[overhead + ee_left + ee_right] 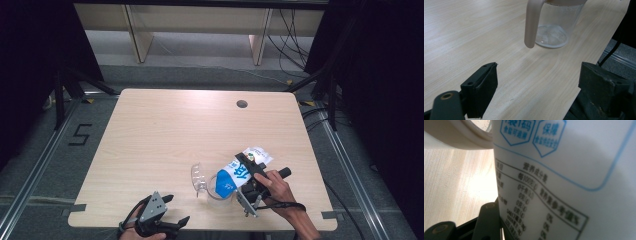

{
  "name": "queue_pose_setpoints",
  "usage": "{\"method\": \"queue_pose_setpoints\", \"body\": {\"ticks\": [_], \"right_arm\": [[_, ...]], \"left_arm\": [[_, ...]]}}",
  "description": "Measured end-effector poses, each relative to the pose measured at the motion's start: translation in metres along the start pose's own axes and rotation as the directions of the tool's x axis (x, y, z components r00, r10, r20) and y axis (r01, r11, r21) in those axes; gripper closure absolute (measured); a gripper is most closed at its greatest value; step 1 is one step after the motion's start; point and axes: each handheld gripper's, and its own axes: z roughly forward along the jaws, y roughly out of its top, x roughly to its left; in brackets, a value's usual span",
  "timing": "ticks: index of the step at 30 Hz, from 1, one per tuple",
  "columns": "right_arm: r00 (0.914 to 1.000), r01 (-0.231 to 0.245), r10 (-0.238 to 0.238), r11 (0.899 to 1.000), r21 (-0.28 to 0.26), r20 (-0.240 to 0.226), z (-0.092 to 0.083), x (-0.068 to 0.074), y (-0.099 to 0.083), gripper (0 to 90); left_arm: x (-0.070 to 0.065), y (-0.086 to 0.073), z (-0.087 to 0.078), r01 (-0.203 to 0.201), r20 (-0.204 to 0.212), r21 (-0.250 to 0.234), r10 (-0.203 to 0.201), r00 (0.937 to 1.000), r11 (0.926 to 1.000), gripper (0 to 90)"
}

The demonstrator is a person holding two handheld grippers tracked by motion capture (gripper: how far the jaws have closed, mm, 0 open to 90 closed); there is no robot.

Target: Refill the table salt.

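Here, a white and blue bag [240, 172] is being clasped across its middle by the right gripper [250, 175], whose jaws are being kept about half spread, with the pads pressed on the bag's sides. The bag is being tilted over a clear jug [212, 186] near the table's [165, 130] front edge; its long axis is lying on a slant, with the blue end pointing down to the left at the jug's mouth and the other end pointing up and away to the right. In the right gripper view, the bag's printed side [564, 182] is being shown just beside the jug's rim [461, 137]. The left gripper [170, 210] is being held at the front edge, jaws spread wide with nothing between them, and the jug [554, 25] is being faced with its handle [532, 25] nearest.
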Motion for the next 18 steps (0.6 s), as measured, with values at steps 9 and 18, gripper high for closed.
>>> {"method": "queue_pose_setpoints", "body": {"ticks": [9, 18], "right_arm": [[0.9997, 0.022, -0.022, 1.0, 0.004, 0.012, -0.0007, 0.0001, -0.0008, 49.5], [0.9979, 0.062, -0.061, 0.998, -0.007, 0.023, -0.0017, -0.0024, -0.0008, 50.1]], "left_arm": [[0.0002, 0.0, 0.0001, -0.001, 0.003, 0.0, 0.001, 1.0, 1.0, 15.3], [-0.0005, -0.0004, 0.0002, 0.017, 0.001, -0.003, -0.017, 0.9999, 0.9998, 15.3]]}}
